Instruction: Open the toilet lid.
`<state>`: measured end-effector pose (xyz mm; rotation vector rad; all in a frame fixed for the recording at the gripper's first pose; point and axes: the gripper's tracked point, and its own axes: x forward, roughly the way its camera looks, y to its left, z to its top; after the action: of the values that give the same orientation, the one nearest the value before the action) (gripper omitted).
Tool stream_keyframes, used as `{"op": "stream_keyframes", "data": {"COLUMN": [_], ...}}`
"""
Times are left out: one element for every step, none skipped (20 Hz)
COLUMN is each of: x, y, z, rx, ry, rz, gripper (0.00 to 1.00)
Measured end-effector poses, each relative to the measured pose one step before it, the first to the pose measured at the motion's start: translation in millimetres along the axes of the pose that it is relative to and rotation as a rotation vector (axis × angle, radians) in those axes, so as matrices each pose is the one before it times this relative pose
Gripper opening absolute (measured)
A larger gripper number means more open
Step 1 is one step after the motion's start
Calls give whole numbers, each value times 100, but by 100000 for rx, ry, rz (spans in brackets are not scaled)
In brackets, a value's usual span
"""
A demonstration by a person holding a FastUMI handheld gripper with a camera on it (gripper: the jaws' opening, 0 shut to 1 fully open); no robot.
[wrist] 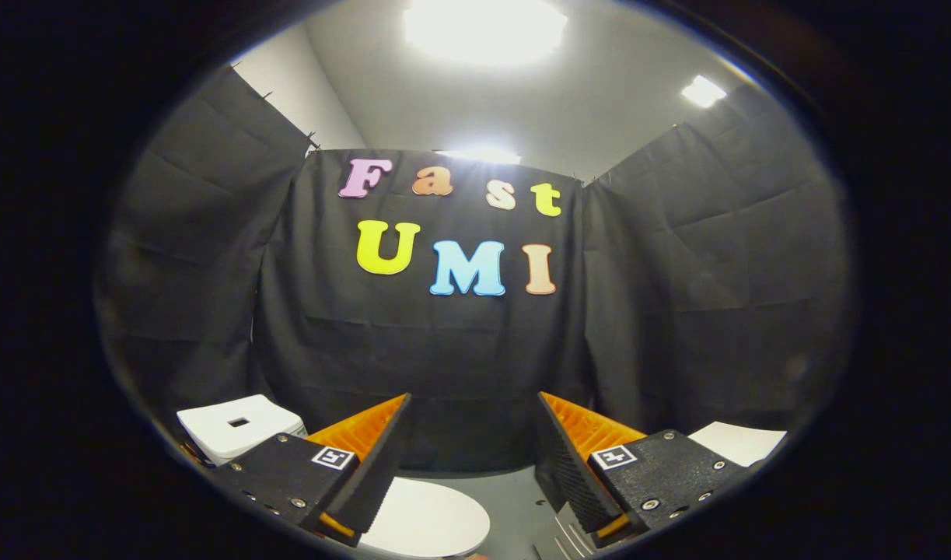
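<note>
**Open fingers above a shut toilet lid**

The black cloth wall (475, 365) is the biggest thing here. It stands far beyond the hand-held gripper and wraps around on both sides. Above it is a pale ceiling (599, 101) with bright lights (483, 27).

The hand-held gripper (475, 459) is next in size. Its two fingers are spread wide apart, and nothing is between them. Each finger is black with an orange side, and each has a little black and white square mark on top. The fingers touch nothing.

The toilet lid (432, 517) is white and round. It lies flat and shut, low down, just under and ahead of the left finger (366, 474). It reaches a little way into the gap between the fingers. The lid and the fingers are apart.

A white box (238, 426) with a small dark slot on top sits past the left finger, off to its outer side.

A flat white thing (739, 442) peeks out beyond the right finger (572, 467). I cannot tell what it is.

Grey floor (514, 498) shows between the fingers, beside the lid
</note>
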<state>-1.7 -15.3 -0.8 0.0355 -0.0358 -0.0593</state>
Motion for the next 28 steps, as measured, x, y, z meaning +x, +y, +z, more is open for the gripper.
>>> {"op": "stream_keyframes", "data": {"x": [66, 132, 20, 6, 93, 2, 116, 259, 181, 244, 343, 375, 390, 276, 204, 264, 217, 147, 80, 37, 40, -133, -20, -136, -232, -157, -232, -2], "y": [-318, -245, -161, -12, 203, 209, -97, -57, 127, 243, -24, -481, -614, -184, 149, -201, -427, -346, -499, -504, -354, -463, -507, -491, -209, -42, -183, -281], "z": [-31, -119, -215, -55, -194, -231, -421, -411, -601, -630, -697, -789, -1125, -1113, -1211, -983, -1295, -1359, -1564, -1465, -1477, -1394, -1206, -1153, -974, -696, -931, -935], "rx": [681, 809, 236, 168, 582, 1129, 1761, 2255, 2677, 3011, 2999, 1808, 990, 261, -94, -395, -321, 325, 846, 1571, 1476, 2174, 1905, 2795, 2999, 3483, 3752, 3359], "ry": [-212, 266, 143, 14, 290, 605, 931, 1102, 1284, 1346, 1196, 1519, 1650, 1946, 1856, 1778, 2221, 2263, 2689, 2664, 2385, 2645, 1952, 2089, 1232, 670, 943, 1760], "rz": [-1249, -1454, -1372, -532, 192, 267, -256, -684, 10, 489, -187, -1788, -2125, -658, 429, 144, 447, 855, 554, 430, 930, 384, -177, -303, 280, 732, 558, -237], "gripper": [95, 95, 95, 95, 95, 95, 94, 95, 95, 95, 95, 95, 95, 95, 94, 94, 94, 94, 94, 94, 94, 94, 95, 95, 96, 96, 96, 96]}}
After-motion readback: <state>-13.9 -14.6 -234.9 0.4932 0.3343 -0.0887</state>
